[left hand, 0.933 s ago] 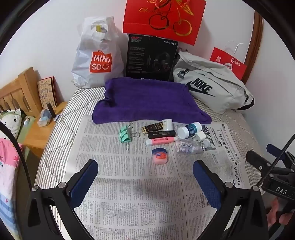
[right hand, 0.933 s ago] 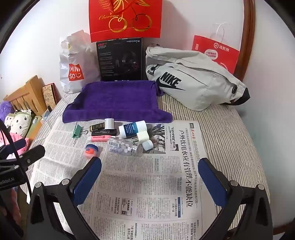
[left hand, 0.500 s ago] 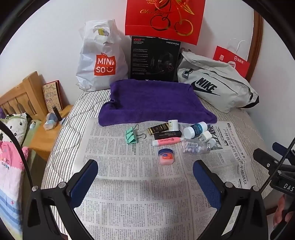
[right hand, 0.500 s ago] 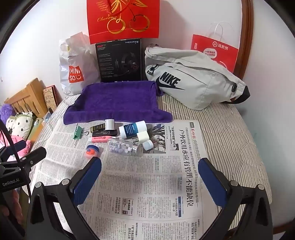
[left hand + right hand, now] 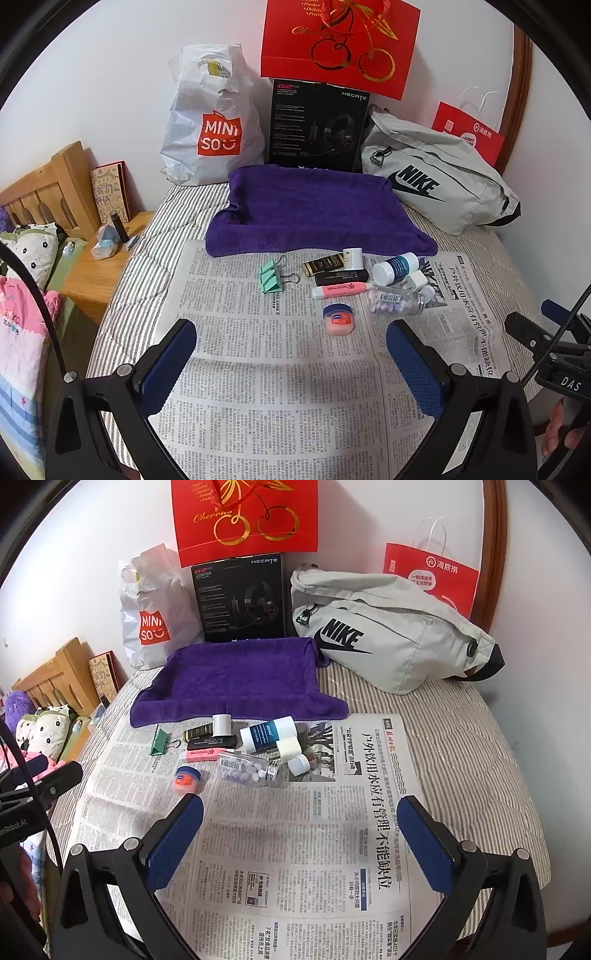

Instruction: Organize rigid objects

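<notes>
Small items lie clustered on a newspaper [image 5: 266,369] spread over the bed: a green binder clip [image 5: 272,279], a black-gold tube [image 5: 323,264], a black tube [image 5: 341,277], a pink tube [image 5: 340,290], a small pink jar with a blue lid [image 5: 338,319], a clear bottle of pills [image 5: 393,301] and a blue-labelled white bottle [image 5: 395,267]. A purple towel [image 5: 314,210] lies behind them. My left gripper [image 5: 291,354] hovers open in front of the jar. My right gripper [image 5: 301,834] is open too, nearer than the pill bottle [image 5: 251,773] and jar [image 5: 187,777].
A MINISO bag [image 5: 212,122], a black headset box [image 5: 317,127], a grey Nike bag [image 5: 436,184] and red paper bags [image 5: 340,44] stand along the wall. A wooden bedside stand [image 5: 99,273] with small things sits left of the bed.
Both grippers have drawn back and risen slightly, so the items sit a little farther off in view. Nothing was picked up; both stay open.
</notes>
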A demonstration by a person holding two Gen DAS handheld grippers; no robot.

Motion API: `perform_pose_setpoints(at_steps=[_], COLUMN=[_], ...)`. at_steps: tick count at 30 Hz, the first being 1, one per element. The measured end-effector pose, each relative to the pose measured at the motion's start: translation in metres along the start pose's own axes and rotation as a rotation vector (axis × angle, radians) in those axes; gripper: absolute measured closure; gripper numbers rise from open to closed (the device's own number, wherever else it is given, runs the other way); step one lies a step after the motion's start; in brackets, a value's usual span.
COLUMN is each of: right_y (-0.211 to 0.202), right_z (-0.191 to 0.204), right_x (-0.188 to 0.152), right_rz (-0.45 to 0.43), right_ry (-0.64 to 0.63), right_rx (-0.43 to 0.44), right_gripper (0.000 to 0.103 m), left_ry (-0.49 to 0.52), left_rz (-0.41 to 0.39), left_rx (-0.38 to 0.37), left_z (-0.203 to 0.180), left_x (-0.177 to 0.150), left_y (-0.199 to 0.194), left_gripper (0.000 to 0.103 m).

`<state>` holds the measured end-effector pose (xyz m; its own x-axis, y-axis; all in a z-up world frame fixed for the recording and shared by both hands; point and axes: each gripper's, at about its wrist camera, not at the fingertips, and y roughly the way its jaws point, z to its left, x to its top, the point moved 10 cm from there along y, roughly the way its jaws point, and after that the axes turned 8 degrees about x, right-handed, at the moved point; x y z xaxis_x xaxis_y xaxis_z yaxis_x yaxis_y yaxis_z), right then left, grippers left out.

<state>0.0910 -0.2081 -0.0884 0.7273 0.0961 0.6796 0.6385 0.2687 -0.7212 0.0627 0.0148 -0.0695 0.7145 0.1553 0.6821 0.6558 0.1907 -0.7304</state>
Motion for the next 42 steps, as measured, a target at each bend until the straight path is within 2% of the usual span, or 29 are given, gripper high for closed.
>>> perform_pose_setpoints(at_steps=[42], right_y=[-0.0082], right_z=[-0.0005], right_x=[0.0023], right_rz=[-0.024], right_ry=[-0.012], right_rx=[-0.01], right_gripper=[0.0], left_ry=[0.004], left_rz=[-0.004], left_rx=[-0.007], left_z=[-0.0001], left_x=[-0.0012], left_y=[-0.0013], left_gripper=[0.0])
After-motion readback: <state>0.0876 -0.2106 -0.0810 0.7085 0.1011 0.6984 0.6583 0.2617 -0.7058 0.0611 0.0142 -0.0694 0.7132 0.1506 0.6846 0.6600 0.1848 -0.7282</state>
